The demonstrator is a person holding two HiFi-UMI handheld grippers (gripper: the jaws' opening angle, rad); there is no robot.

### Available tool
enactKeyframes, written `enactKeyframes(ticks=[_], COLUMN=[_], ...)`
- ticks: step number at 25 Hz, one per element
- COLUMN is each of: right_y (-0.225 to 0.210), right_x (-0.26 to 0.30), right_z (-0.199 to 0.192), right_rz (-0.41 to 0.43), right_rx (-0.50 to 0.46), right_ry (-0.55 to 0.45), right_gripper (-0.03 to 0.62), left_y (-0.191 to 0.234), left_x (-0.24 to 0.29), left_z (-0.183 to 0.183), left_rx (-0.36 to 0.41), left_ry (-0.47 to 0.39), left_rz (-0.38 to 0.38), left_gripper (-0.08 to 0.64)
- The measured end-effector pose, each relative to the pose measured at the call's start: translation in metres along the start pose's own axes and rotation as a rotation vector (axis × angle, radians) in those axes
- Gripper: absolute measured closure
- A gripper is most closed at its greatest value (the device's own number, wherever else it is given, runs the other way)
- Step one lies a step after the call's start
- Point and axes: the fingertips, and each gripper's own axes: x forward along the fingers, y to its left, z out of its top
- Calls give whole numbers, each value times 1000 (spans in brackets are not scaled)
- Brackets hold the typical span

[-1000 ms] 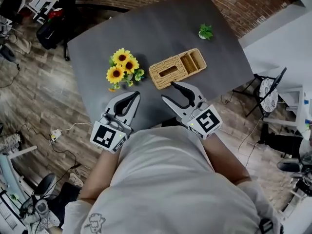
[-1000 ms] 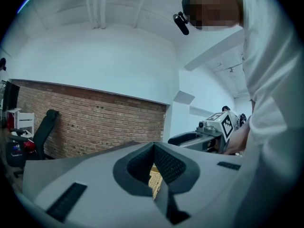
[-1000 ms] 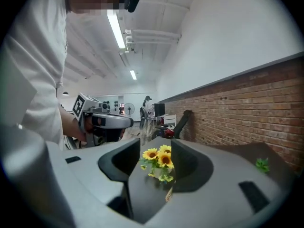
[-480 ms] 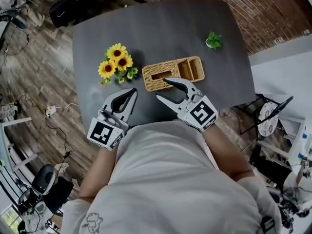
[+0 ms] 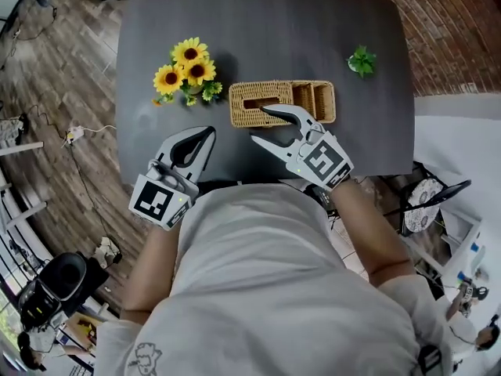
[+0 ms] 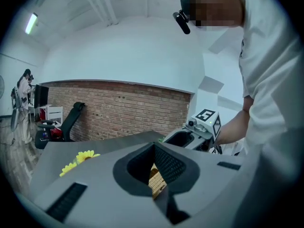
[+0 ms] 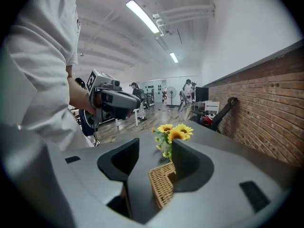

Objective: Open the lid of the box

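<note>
A wicker box (image 5: 270,105) lies on the dark table (image 5: 274,30); its left part has a slotted lid, and its right part (image 5: 317,100) shows open compartments. My right gripper (image 5: 260,125) is open at the box's near edge, with one fingertip (image 5: 266,109) over the lid and the other off the box. Its jaws have just opened slightly further, and nothing is pressed between them. The right gripper view shows a box corner (image 7: 164,186) ahead between the jaws. My left gripper (image 5: 208,132) is shut and empty, left of the box near the table's front edge.
Sunflowers (image 5: 186,73) stand just left of the box, and a small green plant (image 5: 361,60) sits at the table's far right. A brick wall (image 6: 118,113) lies beyond the table. Chairs and a cable (image 5: 86,134) are on the wooden floor.
Both grippers have sunk and tipped toward the table. The right gripper's upper finger has moved from the box's front edge onto the lid. The left gripper stays left of the box.
</note>
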Motion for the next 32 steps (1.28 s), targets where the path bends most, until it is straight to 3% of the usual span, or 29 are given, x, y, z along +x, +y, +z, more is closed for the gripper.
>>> enactKeyframes(ticks=[18, 24, 32], right_y=[-12, -10, -11], right_x=[47, 60, 72], right_z=[-112, -145, -166], right_rz=[106, 130, 110], right_rx=[-42, -103, -263], right_ry=[335, 439, 546], right_gripper=[367, 360, 348], left_y=[31, 37, 41], left_x=[32, 34, 33], left_z=[-64, -86, -99], left_rx=[-82, -112, -136], left_ry=[72, 94, 119], left_rz=[-30, -32, -49], left_gripper=[549, 549, 549])
